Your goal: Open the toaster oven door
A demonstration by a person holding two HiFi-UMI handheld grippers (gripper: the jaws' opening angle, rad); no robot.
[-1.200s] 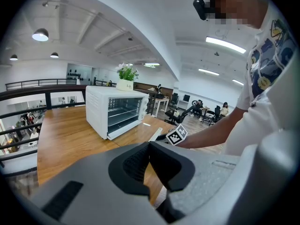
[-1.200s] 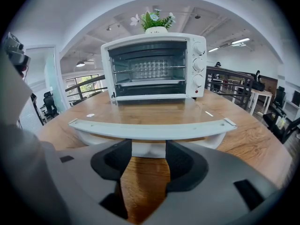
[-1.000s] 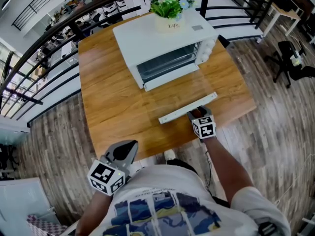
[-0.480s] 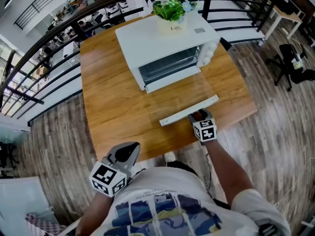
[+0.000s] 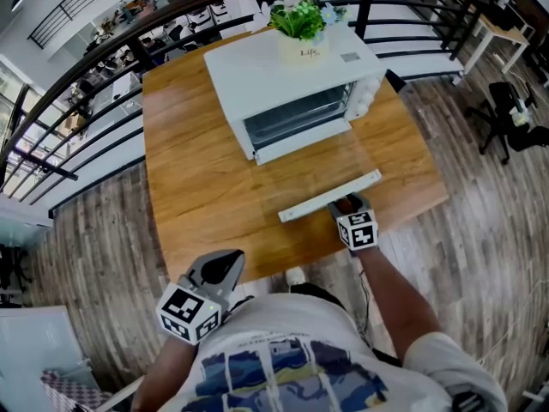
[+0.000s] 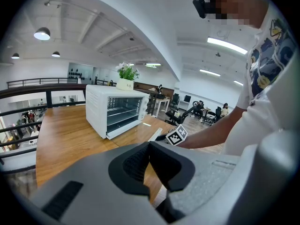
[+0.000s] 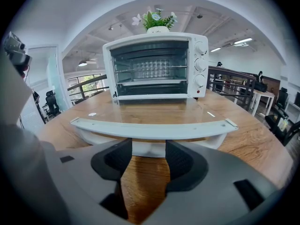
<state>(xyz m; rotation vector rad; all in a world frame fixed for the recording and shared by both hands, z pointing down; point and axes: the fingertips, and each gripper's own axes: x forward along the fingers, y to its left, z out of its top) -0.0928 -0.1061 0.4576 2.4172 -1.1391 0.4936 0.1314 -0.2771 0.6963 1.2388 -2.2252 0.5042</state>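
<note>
Viewing the head camera, I locate the toaster oven (image 5: 292, 80) at the 12 o'clock end of the desk (image 5: 197, 187), with a potted plant (image 5: 302, 20) on its roof. The door (image 5: 319, 163) is fully lowered and lies about level out over the desk. Its glass panel extends toward 5 o'clock, and the white handle (image 5: 330, 194) runs along its outer edge. The oven cavity is exposed, and wire racks are visible in the right gripper view.

The right gripper (image 5: 346, 203) sits at the 5 o'clock edge of the desk, against the right half of the handle. Its fingers (image 7: 115, 161) are spread wide. The handle bar crosses just ahead of the fingertips, and its white underside shows in the gap between them. The pads do not press on it, and I cannot confirm contact at the tips.

The left gripper (image 5: 230, 257) is at 7 o'clock, off the desk edge and close to my operator's torso, well apart from the oven. Its fingers (image 6: 136, 165) are closed tip to tip with nothing between them.
</note>
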